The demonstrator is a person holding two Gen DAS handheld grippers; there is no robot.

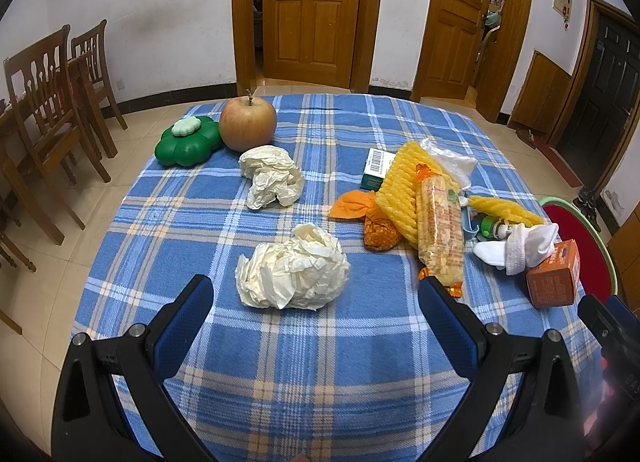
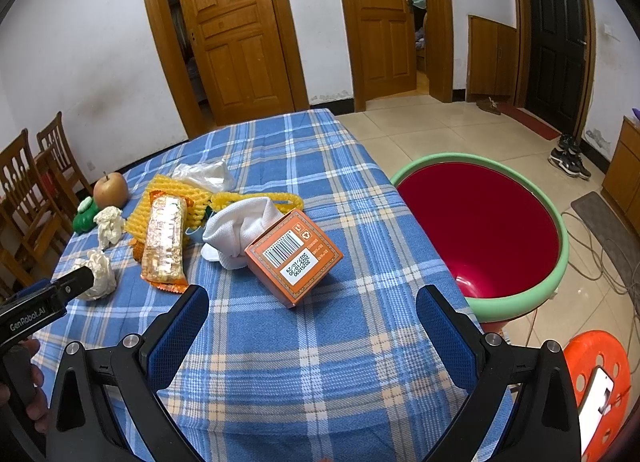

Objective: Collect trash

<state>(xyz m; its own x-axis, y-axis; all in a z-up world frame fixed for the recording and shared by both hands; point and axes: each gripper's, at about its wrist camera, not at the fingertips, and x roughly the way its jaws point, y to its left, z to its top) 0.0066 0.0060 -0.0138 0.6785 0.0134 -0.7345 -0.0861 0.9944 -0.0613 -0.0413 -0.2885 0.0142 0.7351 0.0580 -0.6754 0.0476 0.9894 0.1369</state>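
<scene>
Your left gripper [image 1: 316, 294] gapes wide, empty, before a crumpled tissue [image 1: 292, 272]; your right gripper [image 2: 312, 304] gapes empty near an orange box [image 2: 294, 258].

Box [image 2: 294, 258] on table [image 2: 320, 342], basin [image 2: 520, 302] right.

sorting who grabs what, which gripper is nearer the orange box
Right. The orange box lies just ahead of the open right gripper; the left gripper faces a crumpled tissue, with the box off to its right.

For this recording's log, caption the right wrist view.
Open right gripper faces an orange cardboard box on the blue plaid tablecloth, red green-rimmed basin beside.
</scene>
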